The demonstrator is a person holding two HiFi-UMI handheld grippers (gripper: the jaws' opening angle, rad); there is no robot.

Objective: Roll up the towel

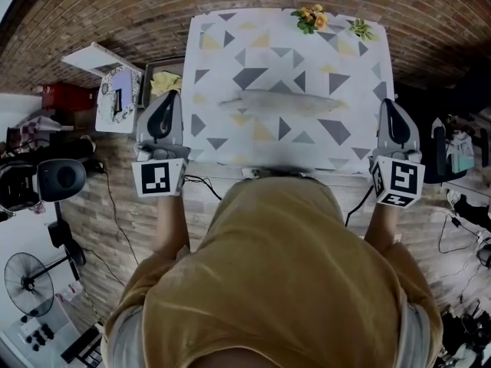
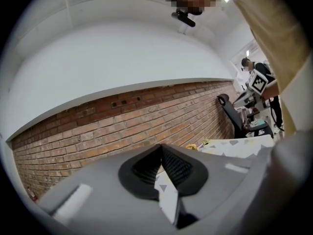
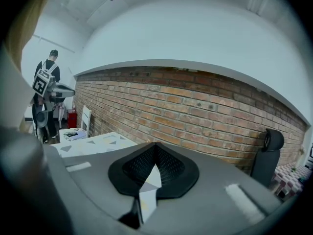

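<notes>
Two hand-held grippers, the left gripper and the right gripper, are shown clamped tight on the near corners of the towel, a white cloth patterned with triangles, which is spread out ahead of the person, a soft ridge across its middle.

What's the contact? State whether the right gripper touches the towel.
Touching. In the right gripper view, the right gripper is shut on a corner of the towel.

yellow flowers near a green sprig — red box and fan off left.
</notes>
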